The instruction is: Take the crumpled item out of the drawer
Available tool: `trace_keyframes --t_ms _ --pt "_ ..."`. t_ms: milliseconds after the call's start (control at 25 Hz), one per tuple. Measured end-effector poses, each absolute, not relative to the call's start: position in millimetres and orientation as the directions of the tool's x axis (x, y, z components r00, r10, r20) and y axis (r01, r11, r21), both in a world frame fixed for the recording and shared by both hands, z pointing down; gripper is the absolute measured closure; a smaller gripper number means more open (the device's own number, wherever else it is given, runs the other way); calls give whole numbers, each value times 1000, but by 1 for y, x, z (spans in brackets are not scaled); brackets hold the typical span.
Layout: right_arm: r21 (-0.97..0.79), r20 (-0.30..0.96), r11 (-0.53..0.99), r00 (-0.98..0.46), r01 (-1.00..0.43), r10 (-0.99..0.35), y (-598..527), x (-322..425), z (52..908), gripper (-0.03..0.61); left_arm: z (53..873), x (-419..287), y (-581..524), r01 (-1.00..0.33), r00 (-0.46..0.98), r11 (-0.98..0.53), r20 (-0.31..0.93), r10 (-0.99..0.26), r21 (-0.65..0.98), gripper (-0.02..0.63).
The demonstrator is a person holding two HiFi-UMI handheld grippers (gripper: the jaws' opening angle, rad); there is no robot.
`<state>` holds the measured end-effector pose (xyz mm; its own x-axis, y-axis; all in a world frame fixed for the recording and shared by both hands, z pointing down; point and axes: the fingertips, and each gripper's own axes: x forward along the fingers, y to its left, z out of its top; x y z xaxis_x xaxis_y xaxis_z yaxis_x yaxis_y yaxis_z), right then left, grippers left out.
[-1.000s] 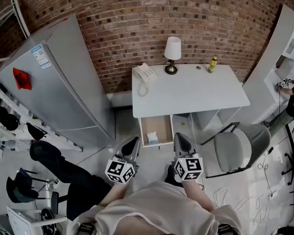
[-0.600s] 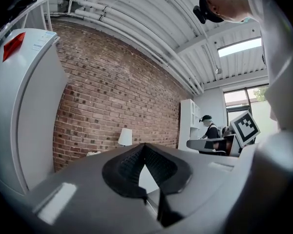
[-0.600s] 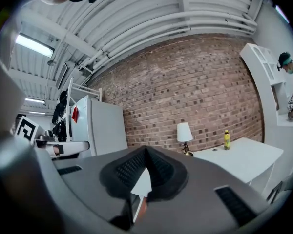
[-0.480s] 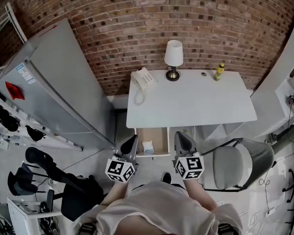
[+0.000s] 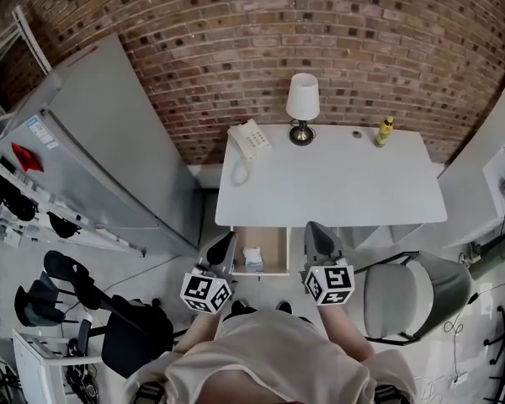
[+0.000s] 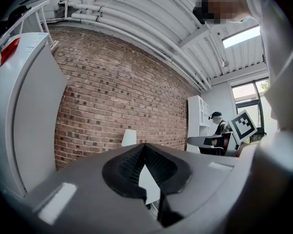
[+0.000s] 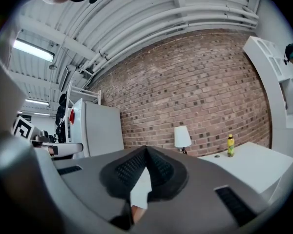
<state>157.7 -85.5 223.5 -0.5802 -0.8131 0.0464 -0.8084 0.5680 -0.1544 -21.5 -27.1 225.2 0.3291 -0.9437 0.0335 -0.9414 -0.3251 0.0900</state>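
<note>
Under the front edge of the white desk (image 5: 337,183), a wooden drawer (image 5: 274,241) stands pulled out. A crumpled white item (image 5: 252,259) lies inside it near the front. My left gripper (image 5: 228,240) hangs just left of the drawer with its jaws shut and nothing between them. My right gripper (image 5: 313,226) hangs just right of the drawer, also shut and empty. In the left gripper view the left gripper (image 6: 145,146) faces the brick wall. In the right gripper view the right gripper (image 7: 146,148) points over the desk top (image 7: 244,162). Neither gripper view shows the drawer.
On the desk stand a lamp (image 5: 302,108), a white telephone (image 5: 248,139) and a yellow bottle (image 5: 386,130). A grey chair (image 5: 404,297) stands at the right, a grey fridge (image 5: 93,150) at the left, a black chair (image 5: 126,339) at the lower left. A person (image 6: 218,126) is far right.
The desk and open drawer have come closer to me, and the drawer now lies between the two grippers. Both grippers stay shut and empty.
</note>
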Motion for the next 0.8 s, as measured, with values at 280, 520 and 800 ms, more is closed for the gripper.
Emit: trace_keyframes --t_ms 280,520,800 --pt "-140 46 562 -572 -816 -819 -92 146 220 574 229 -31 -43 -935 345 -341 33 -938 97 604" --pt "-133 72 546 -558 -827 -827 -98 127 223 574 235 -49 -57 -925 370 -364 44 -928 110 604" --pt "-130 108 533 -546 -836 -831 -106 98 233 574 241 -83 -69 -919 386 -378 57 -921 111 604"
